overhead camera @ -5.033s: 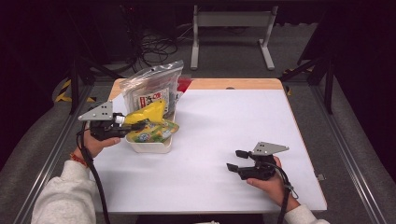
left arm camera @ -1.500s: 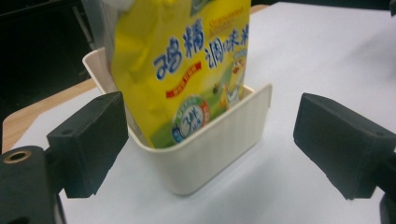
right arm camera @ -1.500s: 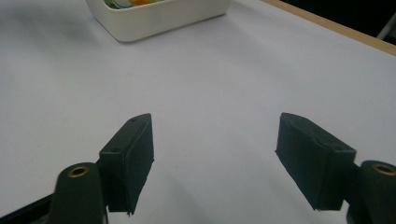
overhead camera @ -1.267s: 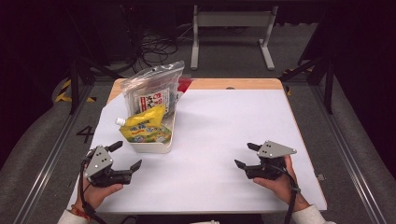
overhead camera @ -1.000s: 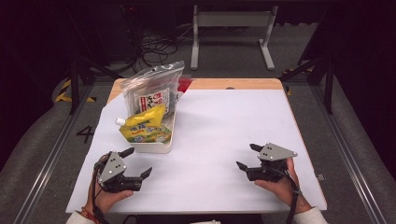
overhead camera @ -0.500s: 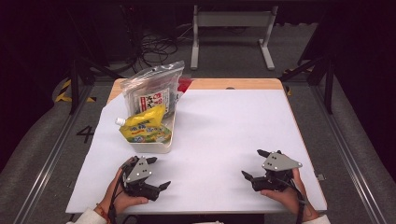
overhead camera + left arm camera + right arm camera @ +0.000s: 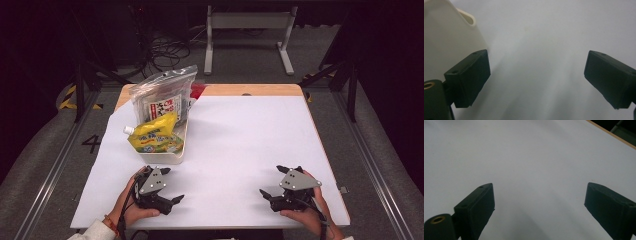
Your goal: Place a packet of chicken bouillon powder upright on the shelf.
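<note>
- High view: the left gripper [image 7: 169,185] rests low on the white sheet [image 7: 240,140] at the table's near edge, held in a hand [image 7: 131,207], its jaws spread wide with nothing between them.
- Just ahead of that gripper, nearly touching its farther jaw, stands a white tub [image 7: 165,156] — the closest thing to it.
- A yellow pouch [image 7: 155,137] lies in the tub, its white cap pointing away to the gripper's left.
- Behind the pouch a clear bag [image 7: 162,97] stands upright at the tub's far end, leaning back a little.
- Left gripper view: the jaws stand far apart over bare sheet; the tub [image 7: 446,37] rises just past the left-hand jaw, its rim curling at the top.
- The right gripper [image 7: 272,182] sits well to the right of the left one, also at the near edge, in the other hand [image 7: 307,215] — jaws wide and empty.
- Right gripper view: both jaws frame plain sheet [image 7: 531,165], with the wooden table edge [image 7: 614,137] far ahead at the upper right.
</note>
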{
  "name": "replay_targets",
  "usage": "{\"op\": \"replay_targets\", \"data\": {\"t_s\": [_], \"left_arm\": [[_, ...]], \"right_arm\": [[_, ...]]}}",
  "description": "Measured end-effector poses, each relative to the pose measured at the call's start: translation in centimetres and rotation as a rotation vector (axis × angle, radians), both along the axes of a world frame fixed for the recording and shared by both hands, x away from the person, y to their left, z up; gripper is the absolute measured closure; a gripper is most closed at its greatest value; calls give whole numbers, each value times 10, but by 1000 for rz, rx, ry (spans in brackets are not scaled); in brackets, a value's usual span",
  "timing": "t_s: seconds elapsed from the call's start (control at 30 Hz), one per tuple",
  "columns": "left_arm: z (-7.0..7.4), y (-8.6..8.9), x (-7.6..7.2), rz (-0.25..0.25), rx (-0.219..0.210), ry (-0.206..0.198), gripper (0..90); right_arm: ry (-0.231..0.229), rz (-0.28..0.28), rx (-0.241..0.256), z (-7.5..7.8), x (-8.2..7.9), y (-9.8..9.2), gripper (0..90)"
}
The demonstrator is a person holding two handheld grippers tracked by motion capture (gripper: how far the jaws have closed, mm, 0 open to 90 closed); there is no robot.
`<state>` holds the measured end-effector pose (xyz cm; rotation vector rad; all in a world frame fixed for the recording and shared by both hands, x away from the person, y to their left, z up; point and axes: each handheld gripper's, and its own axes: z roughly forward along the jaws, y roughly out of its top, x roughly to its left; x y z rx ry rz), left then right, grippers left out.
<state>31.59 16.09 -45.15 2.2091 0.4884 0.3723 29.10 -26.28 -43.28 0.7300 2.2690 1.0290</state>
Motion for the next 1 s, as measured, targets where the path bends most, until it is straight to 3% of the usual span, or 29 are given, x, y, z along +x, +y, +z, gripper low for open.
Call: {"op": "replay_targets", "data": {"t_s": [0.17,0.4,0.47,0.63,0.83,1.0], "left_arm": [[-1,-1,2,-6,16,-4,70],[-1,0,4,15,4,16,70],[-1,1,4,7,4,15,70],[-1,0,5,6,11,9,68],[0,-1,4,0,11,1,67],[0,-1,6,6,15,-6,65]], "right_arm": [[-8,0,-9,-1,0,0,94],[-27,-18,-27,-1,-1,1,116],[-41,-40,-54,-3,-1,4,118],[-39,-28,-65,-5,-2,7,101],[-42,-30,-69,-6,-3,6,97],[-47,-32,-44,-4,-4,5,93]]}}
